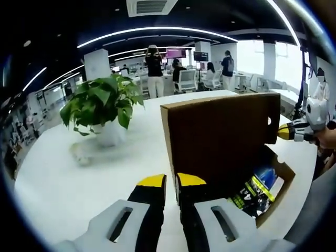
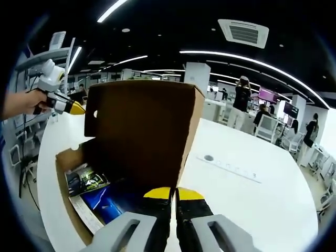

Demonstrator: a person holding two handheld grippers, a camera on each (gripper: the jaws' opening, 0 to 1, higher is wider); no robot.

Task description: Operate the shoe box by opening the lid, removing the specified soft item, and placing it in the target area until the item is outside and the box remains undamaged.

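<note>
Shoe box [image 1: 226, 152] lid [image 2: 142, 126] stands upright; left claw [image 1: 171, 181] and right claw [image 2: 173, 193] clenched, empty.

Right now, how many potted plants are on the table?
1. The potted plant stands on the white table, off to the left of the open shoe box in the left gripper view. The raised lid could hide something behind it.
</note>
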